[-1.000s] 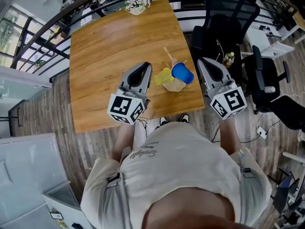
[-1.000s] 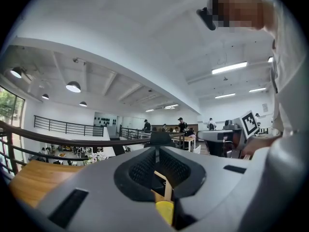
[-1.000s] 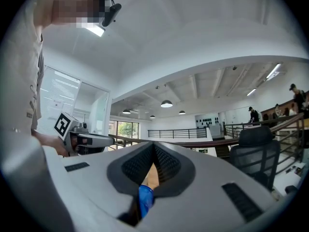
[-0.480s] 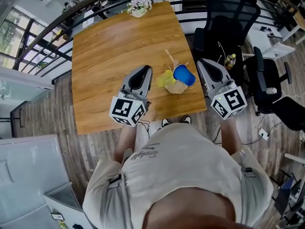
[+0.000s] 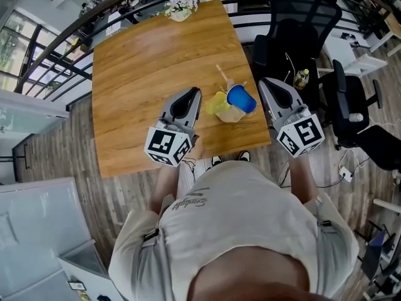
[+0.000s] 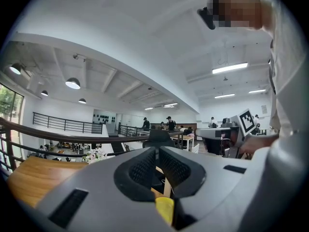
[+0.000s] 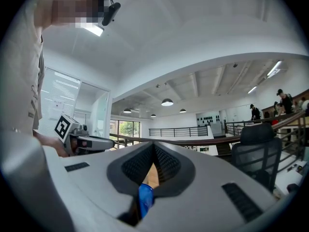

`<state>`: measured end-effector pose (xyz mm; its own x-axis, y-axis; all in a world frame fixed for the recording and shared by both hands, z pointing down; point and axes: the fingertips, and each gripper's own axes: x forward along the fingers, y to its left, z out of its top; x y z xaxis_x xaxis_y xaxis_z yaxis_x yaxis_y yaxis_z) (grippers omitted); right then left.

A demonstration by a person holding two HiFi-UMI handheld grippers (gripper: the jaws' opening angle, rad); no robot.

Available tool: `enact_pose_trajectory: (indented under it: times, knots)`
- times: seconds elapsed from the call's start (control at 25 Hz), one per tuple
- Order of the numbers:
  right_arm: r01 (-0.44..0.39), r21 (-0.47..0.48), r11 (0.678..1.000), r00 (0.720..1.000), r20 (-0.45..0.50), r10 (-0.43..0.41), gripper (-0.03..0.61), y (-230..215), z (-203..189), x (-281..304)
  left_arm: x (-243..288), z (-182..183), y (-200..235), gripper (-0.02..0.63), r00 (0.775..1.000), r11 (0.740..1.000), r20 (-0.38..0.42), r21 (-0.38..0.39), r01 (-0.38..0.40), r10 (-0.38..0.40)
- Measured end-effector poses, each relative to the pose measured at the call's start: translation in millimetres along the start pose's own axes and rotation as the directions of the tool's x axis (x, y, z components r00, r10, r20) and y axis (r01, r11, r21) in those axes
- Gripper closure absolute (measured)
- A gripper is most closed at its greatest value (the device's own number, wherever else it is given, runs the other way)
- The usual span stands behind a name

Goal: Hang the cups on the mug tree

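Both tools are closed on nothing: the left tool (image 5: 192, 94) over the lower middle of the bench (image 5: 144, 61), the right tool (image 5: 265, 82) just off its right edge. Between them, the yellow cup (image 5: 217, 101) and blue cup (image 5: 240, 98) sit side by side at the mug tree (image 5: 232, 113), near the bench's lower edge.

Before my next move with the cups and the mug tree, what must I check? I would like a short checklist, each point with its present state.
1. Left gripper jaws together, holding nothing: ok.
2. Right gripper jaws together, holding nothing: ok.
3. Yellow cup and blue cup are at the mug tree: ok.
4. Both cups really hooked on pegs: cannot tell.
5. Mug tree well away from the table edge: not ok, it stands close to the near edge.
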<state>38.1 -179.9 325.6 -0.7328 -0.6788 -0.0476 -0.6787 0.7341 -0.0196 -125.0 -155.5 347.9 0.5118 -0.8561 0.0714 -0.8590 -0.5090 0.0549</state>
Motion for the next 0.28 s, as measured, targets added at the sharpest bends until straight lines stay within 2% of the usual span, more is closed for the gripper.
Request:
enact_pose_trajectory:
  times: [0.28]
  knots:
    - [0.011, -0.004, 1.0, 1.0, 0.0, -0.011, 0.584, -5.0, 0.9, -2.8, 6.9, 5.5, -1.5, 0.581, 1.0, 1.0, 0.009, 0.001, 0.015, -0.015]
